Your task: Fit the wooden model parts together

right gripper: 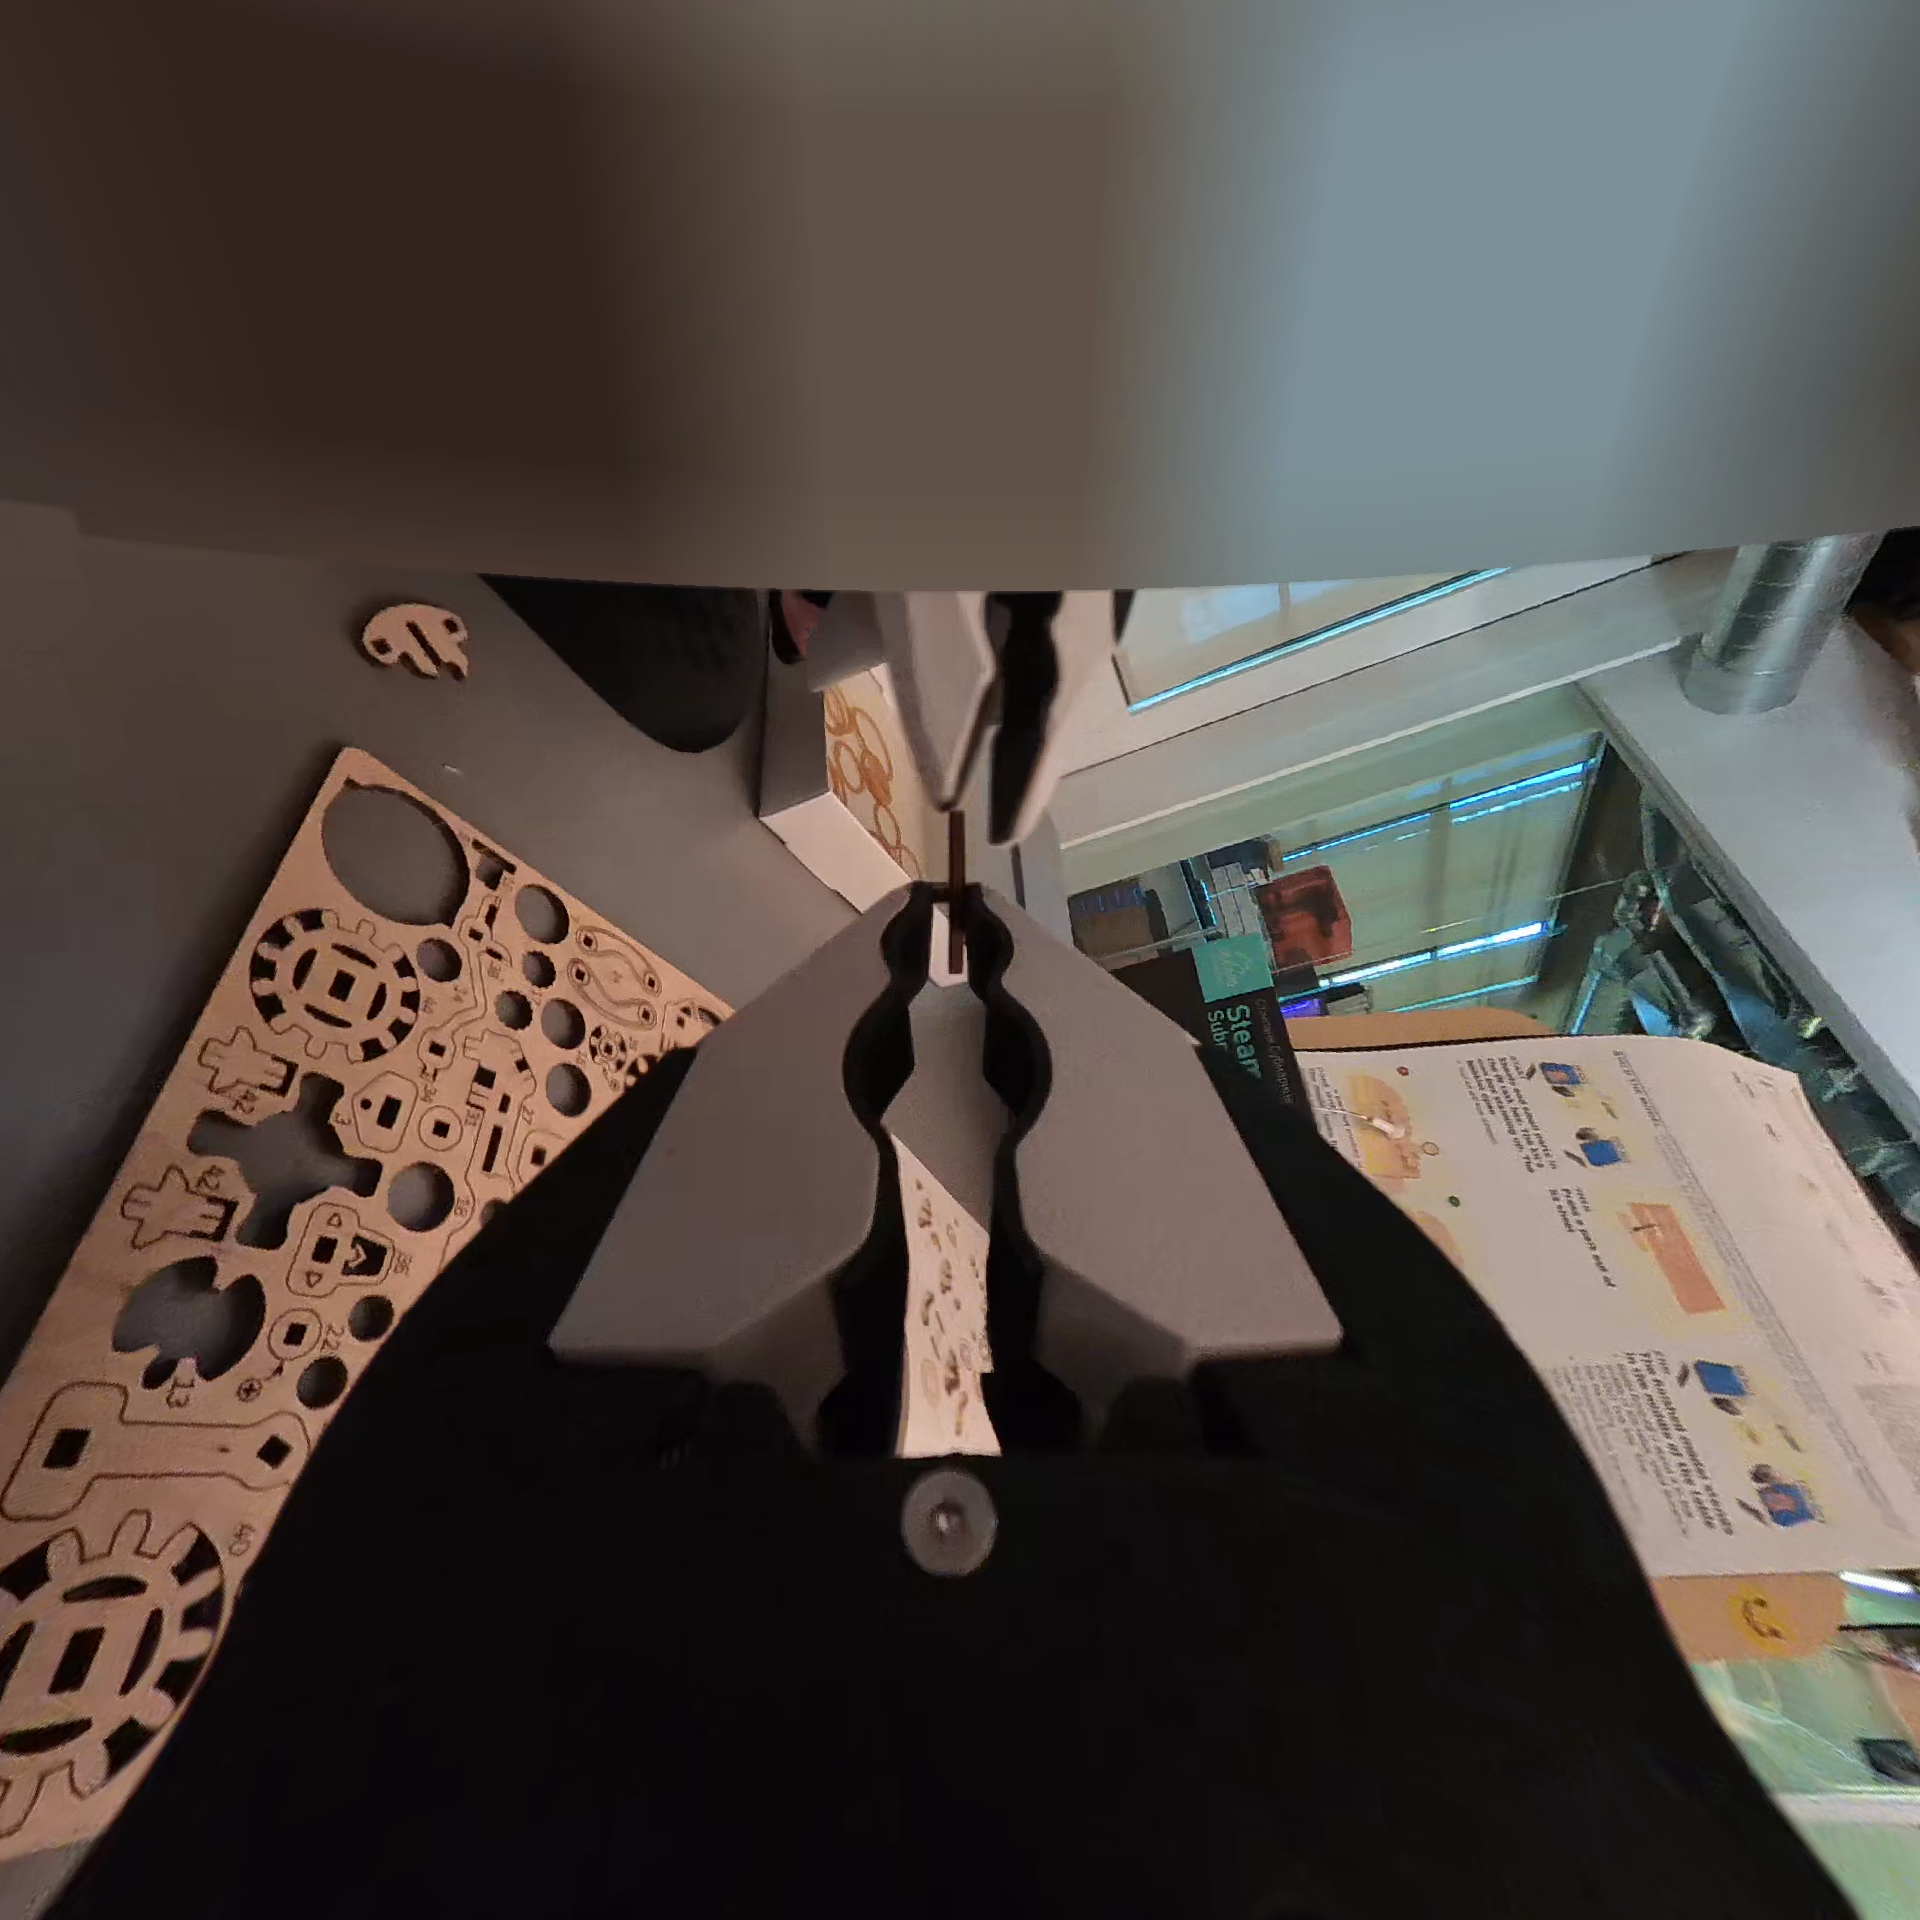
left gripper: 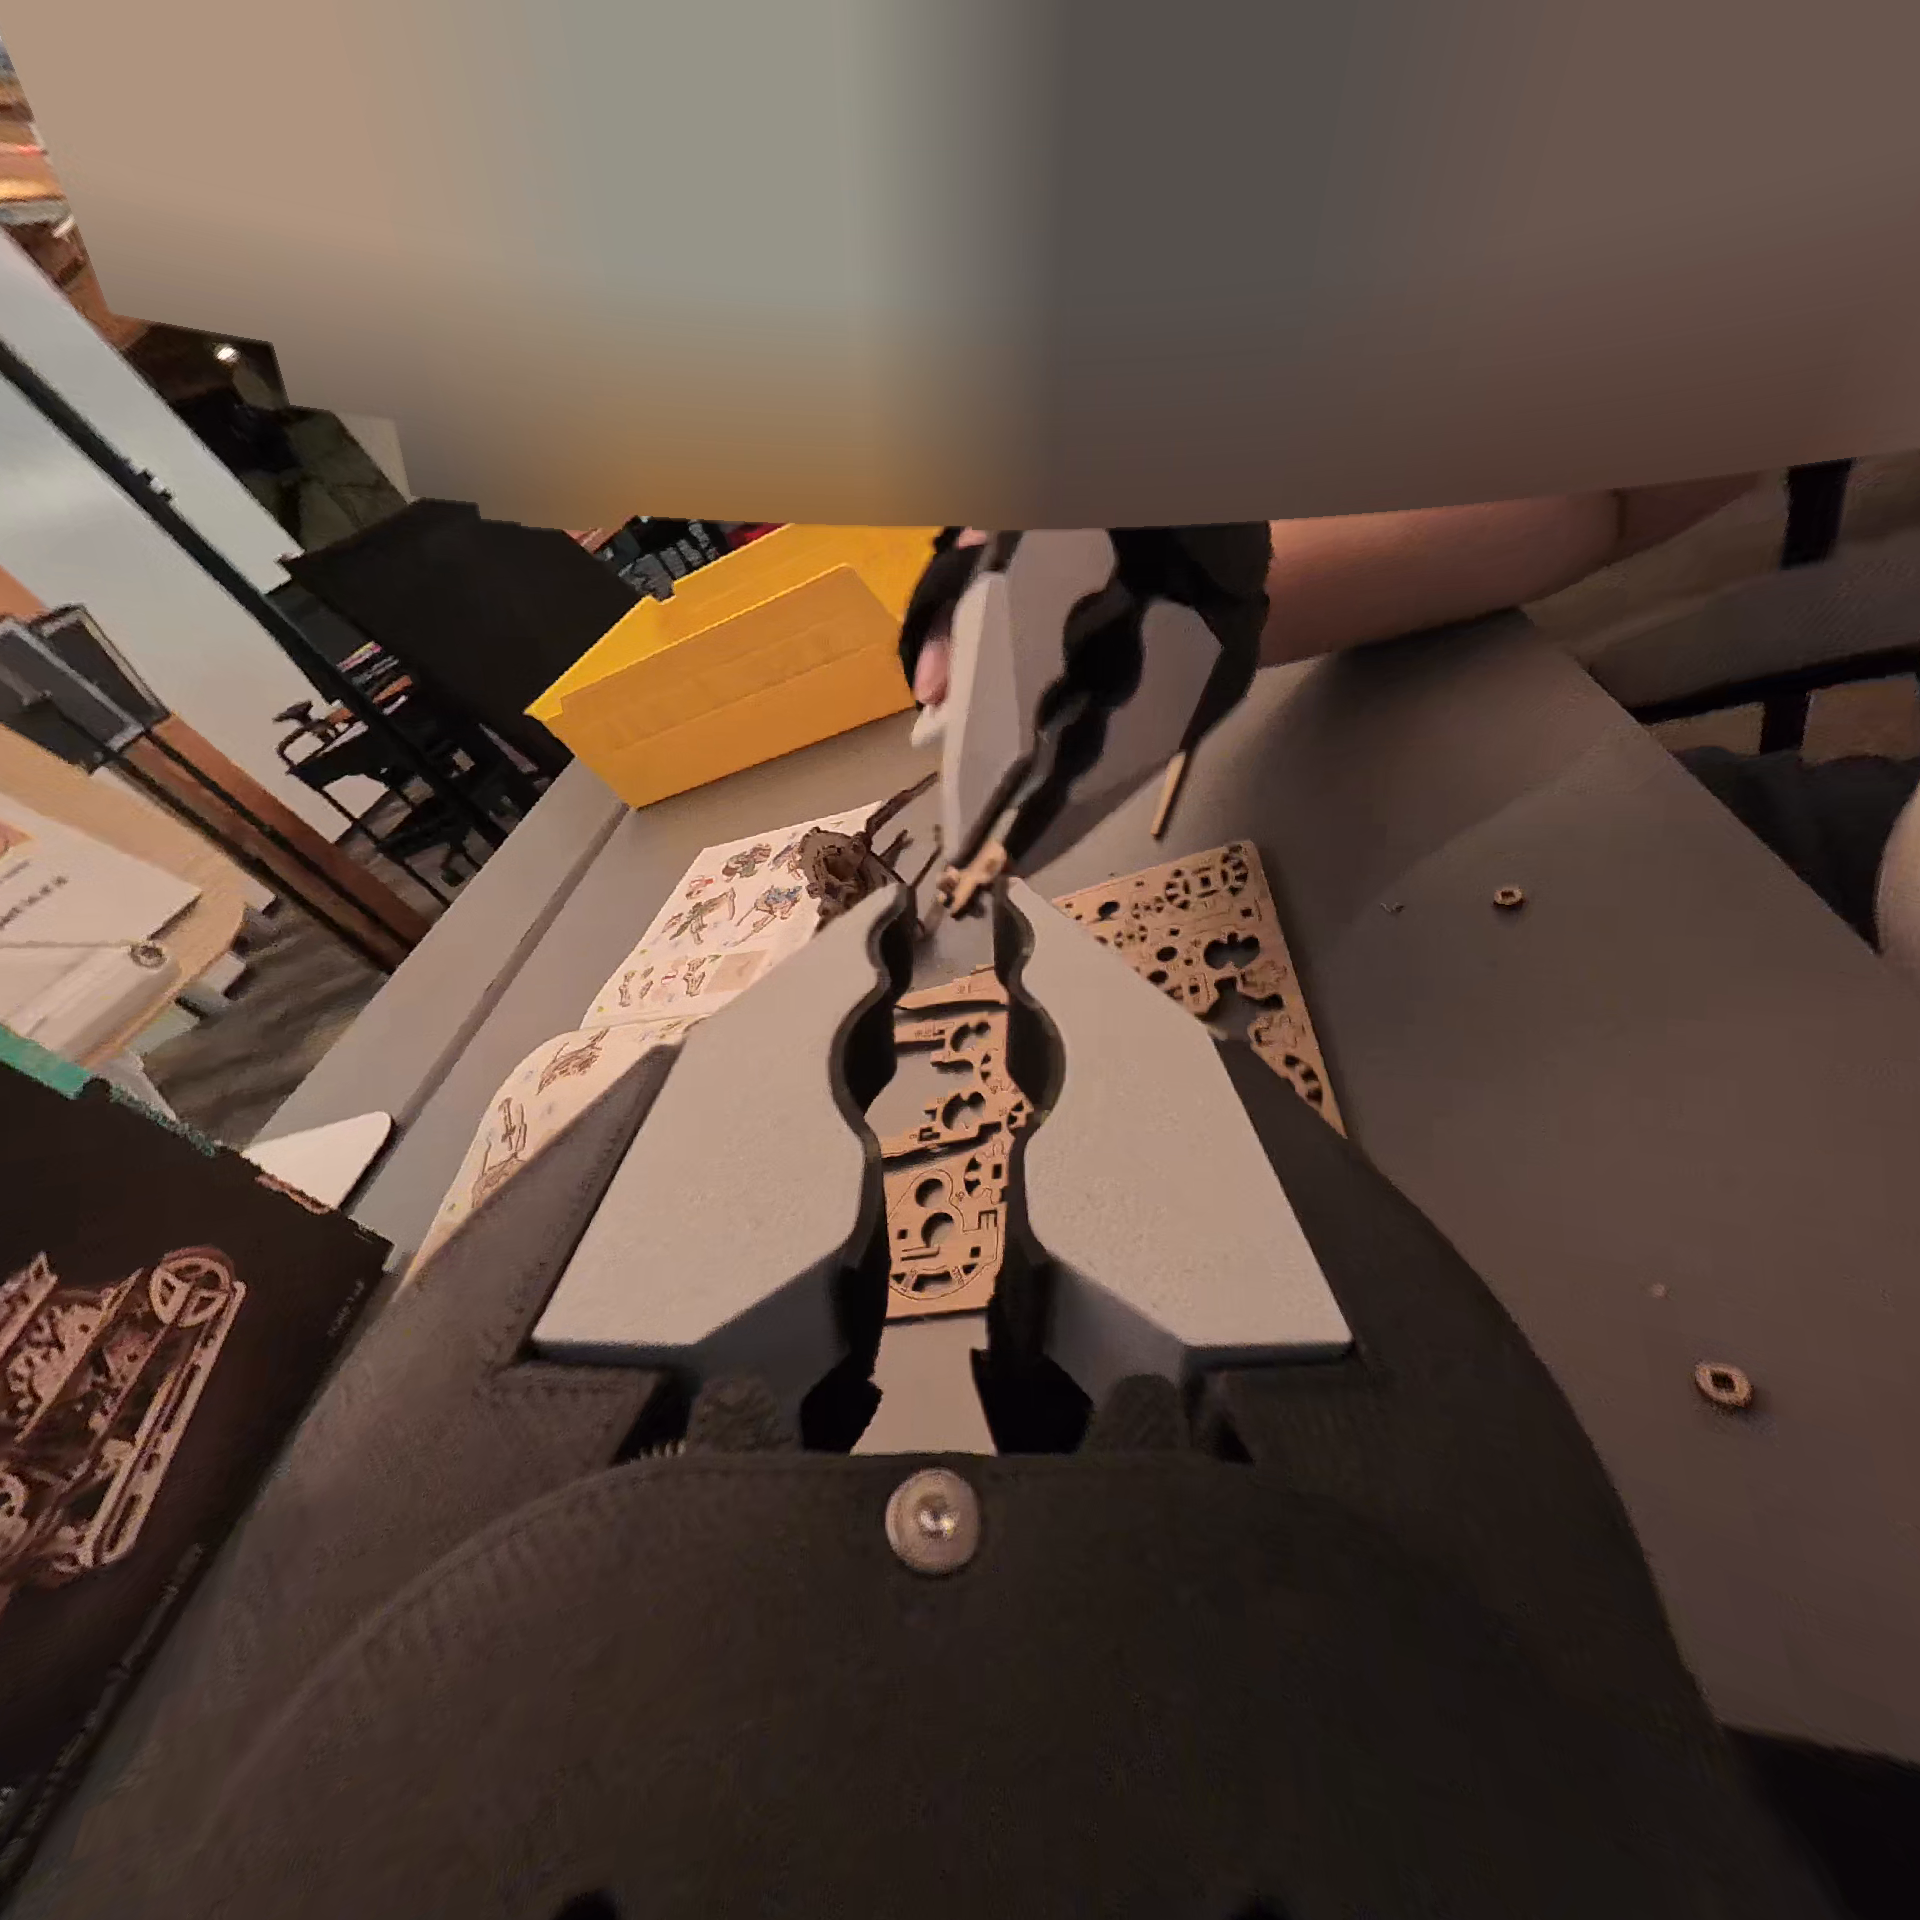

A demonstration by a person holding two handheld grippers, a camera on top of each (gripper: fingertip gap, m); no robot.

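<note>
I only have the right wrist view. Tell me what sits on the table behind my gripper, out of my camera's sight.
Observer: A yellow bin stands on the grey table behind the right gripper.
Operator: Now report whatever lies near the part I'm holding.
Observer: A dark, partly built model sits on the open instruction booklet, close beside the small wooden part in your gripper.

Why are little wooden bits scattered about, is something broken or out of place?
Nothing looks broken. Two small wooden rings lie loose on the grey table, apart from the punched wooden sheet; a cut-out piece lies beyond that sheet too.
</note>
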